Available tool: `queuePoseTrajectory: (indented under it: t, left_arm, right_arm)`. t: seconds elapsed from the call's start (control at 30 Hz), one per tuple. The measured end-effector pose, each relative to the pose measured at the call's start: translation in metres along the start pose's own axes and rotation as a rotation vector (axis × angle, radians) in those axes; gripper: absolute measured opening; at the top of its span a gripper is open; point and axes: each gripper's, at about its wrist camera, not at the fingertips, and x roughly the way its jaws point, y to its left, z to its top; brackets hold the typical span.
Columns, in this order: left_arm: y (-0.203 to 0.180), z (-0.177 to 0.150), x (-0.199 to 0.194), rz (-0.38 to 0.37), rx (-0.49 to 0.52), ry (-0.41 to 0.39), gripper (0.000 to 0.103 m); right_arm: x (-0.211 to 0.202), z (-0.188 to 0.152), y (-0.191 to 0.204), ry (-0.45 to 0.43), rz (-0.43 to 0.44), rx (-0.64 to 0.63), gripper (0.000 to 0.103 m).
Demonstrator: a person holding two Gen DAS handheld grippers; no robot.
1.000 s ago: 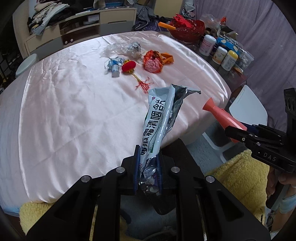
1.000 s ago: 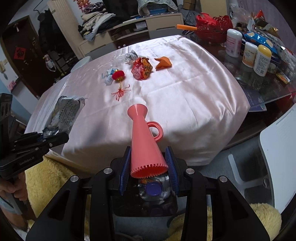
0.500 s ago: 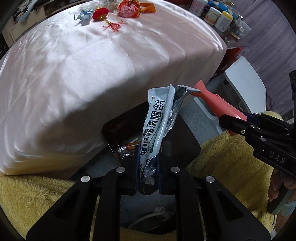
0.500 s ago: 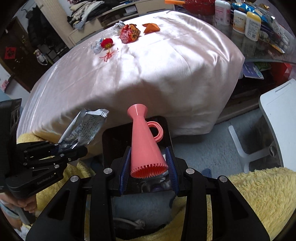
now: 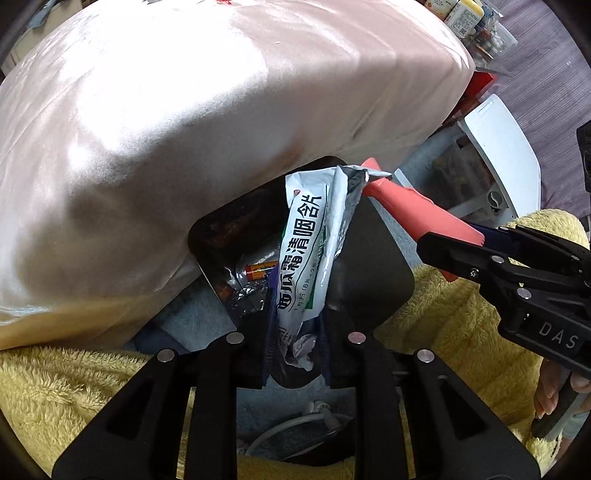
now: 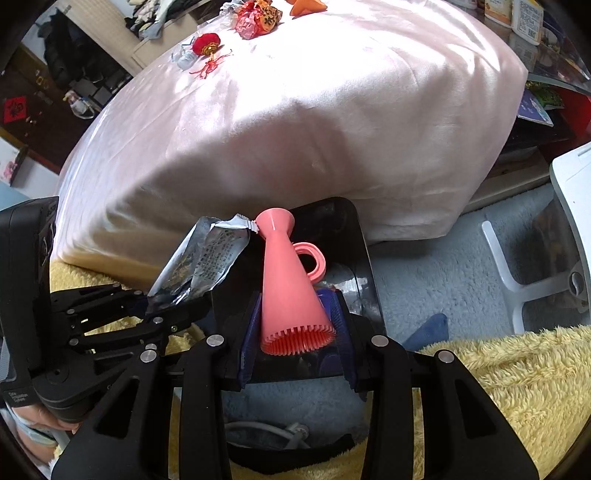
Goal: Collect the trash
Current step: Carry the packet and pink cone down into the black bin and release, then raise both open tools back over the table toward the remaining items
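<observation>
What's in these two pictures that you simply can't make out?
- Bin contents, left view: the wrapper in the left claw covers most; only foil scraps and an orange label show.
- Bin bottom, right view: hidden behind the pink cone in the right claw.
- Wrapper's small print, right view: too small to read.
- Bottles, right view: cut off by the top edge.

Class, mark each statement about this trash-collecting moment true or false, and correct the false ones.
1. The left gripper is shut on a silver foil wrapper. True.
2. The right gripper is open. False: it is shut on a pink cone-shaped brush.
3. Both held items hang over a black trash bin. True.
4. The bin holds nothing. False: foil scraps lie inside.
5. A red lantern ornament lies on the pink tablecloth. True.
</observation>
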Motion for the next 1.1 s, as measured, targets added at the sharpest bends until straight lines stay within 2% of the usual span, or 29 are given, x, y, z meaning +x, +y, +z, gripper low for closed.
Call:
queuePoseTrajectory:
  t: [0.17,0.23,0.4,0.57,0.8,1.1]
  left_arm:
    - [0.002,0.002,0.002,-0.003,0.003,0.016,0.030]
    - [0.003,0.004,0.000,0.002,0.004,0.017,0.034]
    - [0.005,0.007,-0.013,0.025,0.011,-0.012,0.056]
    - [0.011,0.013,-0.042,0.039,0.015,-0.077,0.075]
    - [0.025,0.037,-0.083,0.071,-0.002,-0.180,0.083]
    - [0.062,0.080,-0.100,0.136,-0.059,-0.239,0.084]
  right_arm:
    - [0.005,0.009,-0.001,0.007,0.002,0.020,0.041]
    - [0.005,0.011,-0.002,0.001,-0.002,0.029,0.052]
    - [-0.001,0.018,-0.007,-0.025,-0.011,0.042,0.057]
    - [-0.026,0.032,-0.013,-0.102,-0.007,0.047,0.071]
    - [-0.063,0.069,-0.017,-0.231,-0.019,0.039,0.074]
    - [-0.068,0.125,-0.004,-0.284,-0.027,0.006,0.074]
